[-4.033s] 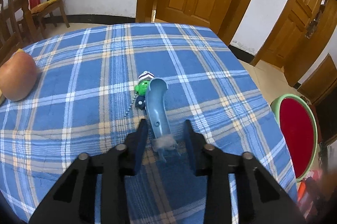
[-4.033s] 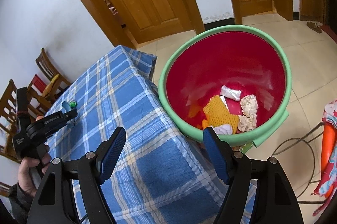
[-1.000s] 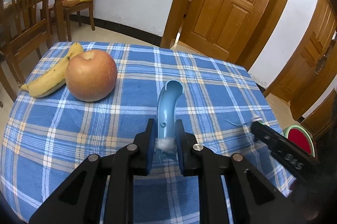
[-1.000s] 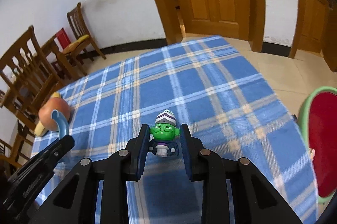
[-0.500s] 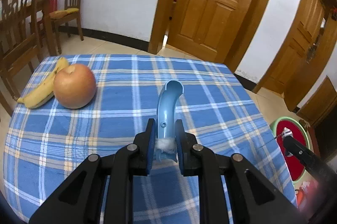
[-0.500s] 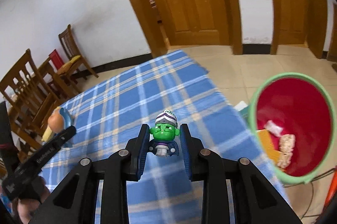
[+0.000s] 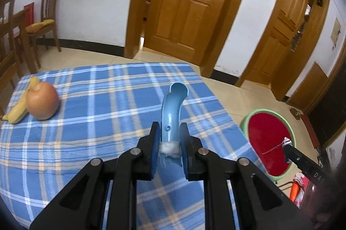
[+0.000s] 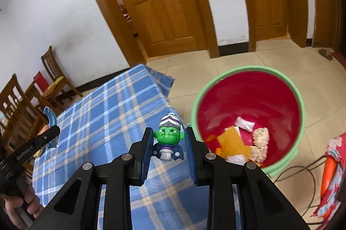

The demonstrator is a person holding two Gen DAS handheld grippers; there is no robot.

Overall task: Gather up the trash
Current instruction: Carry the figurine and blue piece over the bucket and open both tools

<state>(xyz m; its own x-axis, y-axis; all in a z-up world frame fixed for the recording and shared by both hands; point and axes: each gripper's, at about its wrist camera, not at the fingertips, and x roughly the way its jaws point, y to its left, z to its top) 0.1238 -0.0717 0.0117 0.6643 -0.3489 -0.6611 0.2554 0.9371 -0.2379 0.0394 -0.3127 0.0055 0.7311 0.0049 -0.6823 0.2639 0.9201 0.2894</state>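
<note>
Glossy plastic figurine [image 8: 169, 139]; woven checked tablecloth [image 8: 112, 113]

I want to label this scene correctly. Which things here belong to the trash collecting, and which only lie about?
Job:
- blue curved plastic piece in left gripper
- green toy figure in right gripper
- red bin

Lying about:
- apple
- banana
- chairs

Banana [image 7: 16, 110] half behind apple [image 7: 42, 101] (blurred)
</note>
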